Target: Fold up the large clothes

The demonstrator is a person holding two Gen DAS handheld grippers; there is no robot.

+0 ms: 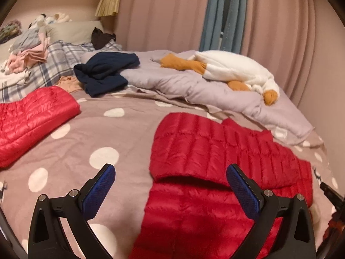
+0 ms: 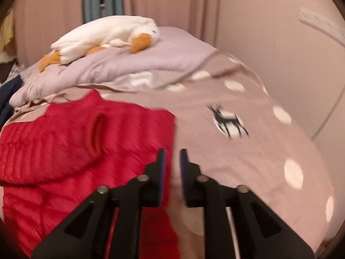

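Observation:
A red quilted down jacket lies flat on the polka-dot bed cover, with one part folded over its body. My left gripper is open and empty, hovering just above the jacket's near left part. In the right wrist view the jacket fills the left side, with a sleeve opening showing. My right gripper is at the jacket's right edge with its fingers a narrow gap apart; the view is blurred and nothing shows clearly between them.
A second red quilted piece lies at left. A navy garment, a lilac duvet and a white and orange plush goose lie behind. Folded clothes and pillows sit far left. Curtains back the bed.

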